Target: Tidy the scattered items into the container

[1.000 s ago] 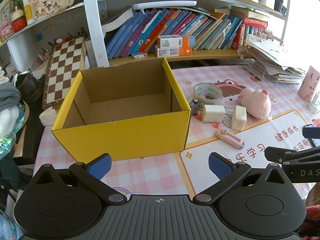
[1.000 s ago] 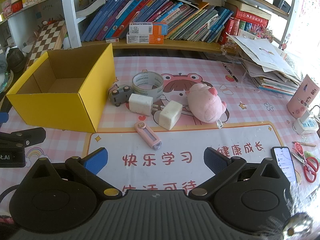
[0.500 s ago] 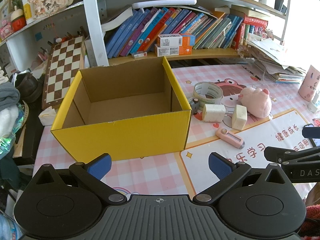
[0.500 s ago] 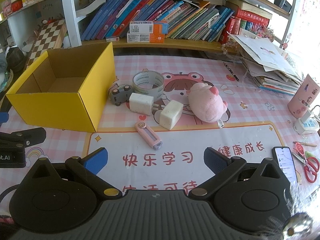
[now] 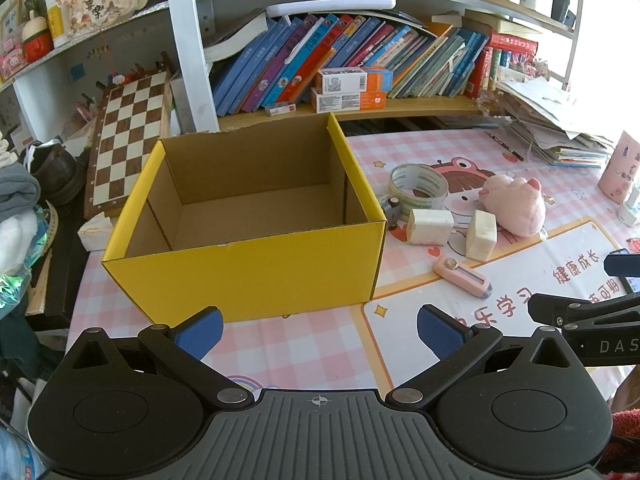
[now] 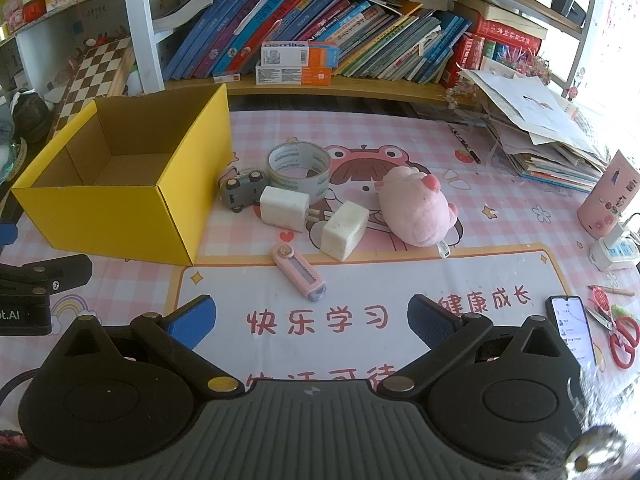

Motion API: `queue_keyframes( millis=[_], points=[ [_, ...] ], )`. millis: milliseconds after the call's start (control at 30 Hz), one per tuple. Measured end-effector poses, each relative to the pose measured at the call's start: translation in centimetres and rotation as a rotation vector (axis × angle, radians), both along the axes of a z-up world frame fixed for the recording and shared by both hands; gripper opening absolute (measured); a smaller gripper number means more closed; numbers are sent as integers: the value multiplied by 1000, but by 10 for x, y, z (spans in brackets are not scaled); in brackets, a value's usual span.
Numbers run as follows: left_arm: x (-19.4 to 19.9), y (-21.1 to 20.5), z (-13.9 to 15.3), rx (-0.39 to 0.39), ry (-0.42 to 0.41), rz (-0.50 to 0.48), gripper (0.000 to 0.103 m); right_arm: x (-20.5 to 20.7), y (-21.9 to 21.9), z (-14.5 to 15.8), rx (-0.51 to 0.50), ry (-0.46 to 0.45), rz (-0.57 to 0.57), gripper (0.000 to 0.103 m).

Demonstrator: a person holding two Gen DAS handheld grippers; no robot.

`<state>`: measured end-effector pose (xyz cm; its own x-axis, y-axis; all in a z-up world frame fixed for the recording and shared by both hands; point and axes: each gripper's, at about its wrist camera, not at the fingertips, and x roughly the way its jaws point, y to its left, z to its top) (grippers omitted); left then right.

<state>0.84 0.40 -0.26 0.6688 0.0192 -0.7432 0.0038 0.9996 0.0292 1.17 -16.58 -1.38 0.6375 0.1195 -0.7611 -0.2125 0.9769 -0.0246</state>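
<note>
Across the upper left of the right wrist view sits the yellow box [image 6: 120,216], open-topped and bare inside, on the pink checked table [image 6: 500,216]. Just right of it, mid-frame, lies the scatter: pink plush pig [image 6: 416,208], tape roll [image 6: 299,168], two white blocks [image 6: 285,210] [image 6: 345,230], grey toy car [image 6: 242,191] and pink utility knife [image 6: 298,272]. They crowd together, the car against one block and the tape roll, so a grab at any one could nudge its neighbours, and the round tape might roll away. The thin knife lies flat and may slip from the pads. The right gripper [image 6: 308,320] hovers low at bottom centre, released and holding nothing, aimed towards the knife. The left gripper [image 5: 318,330], likewise spread wide and empty, faces the box's front wall.
</note>
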Motion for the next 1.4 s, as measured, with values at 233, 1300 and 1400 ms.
queue_keyframes(
  millis=[233,1300,1400],
  points=[
    [1,0,0,1,-1,-1,103,1,1,0,-1,1,0,103],
    [8,-2,-3,-31,24,-26,103,12,0,-3,-1,12,19,103],
    [9,-4,-4,-33,31,-20,103,13,-1,-4,0,13,24,103]
  ],
)
